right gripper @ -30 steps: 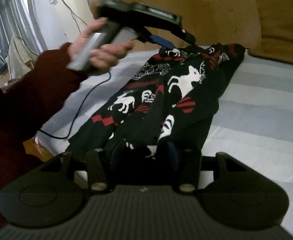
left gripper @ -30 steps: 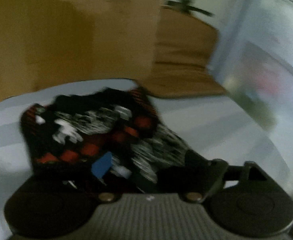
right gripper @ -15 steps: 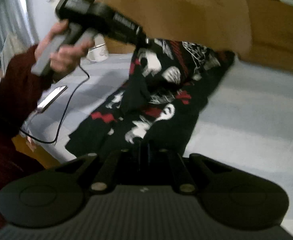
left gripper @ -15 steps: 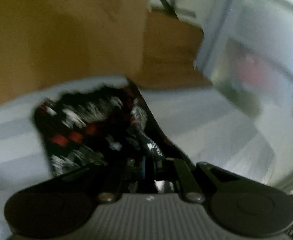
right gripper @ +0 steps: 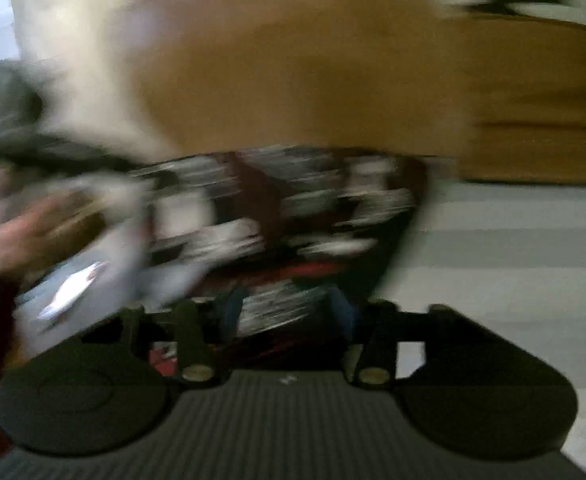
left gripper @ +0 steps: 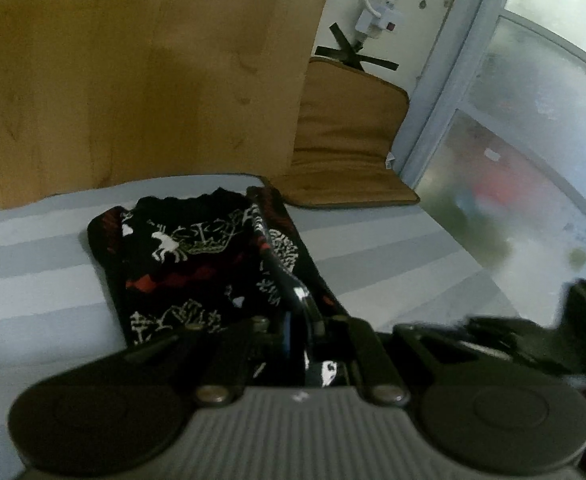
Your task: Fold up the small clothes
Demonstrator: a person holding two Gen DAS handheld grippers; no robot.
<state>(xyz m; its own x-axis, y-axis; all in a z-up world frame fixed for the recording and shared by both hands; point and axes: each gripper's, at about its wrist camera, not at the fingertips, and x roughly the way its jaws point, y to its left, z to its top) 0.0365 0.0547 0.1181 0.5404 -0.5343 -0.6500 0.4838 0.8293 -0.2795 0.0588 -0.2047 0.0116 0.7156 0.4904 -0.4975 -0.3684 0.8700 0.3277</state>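
A black garment with red and white animal prints lies on the grey striped bed. My left gripper is shut on a raised fold at the garment's near right edge. In the right wrist view, which is heavily blurred, the garment stretches ahead. My right gripper has its jaws opening, with the blue pads apart and cloth lying between them. A person's hand shows at the left of that view.
A wooden headboard rises behind the bed, with a brown cushion at its right. A frosted glass door stands at the right. A flat silvery object lies on the bed's left side.
My left gripper went from open to shut on the garment's edge and rose with it. My right gripper closed on the cloth, then its pads parted again while it swung fast sideways.
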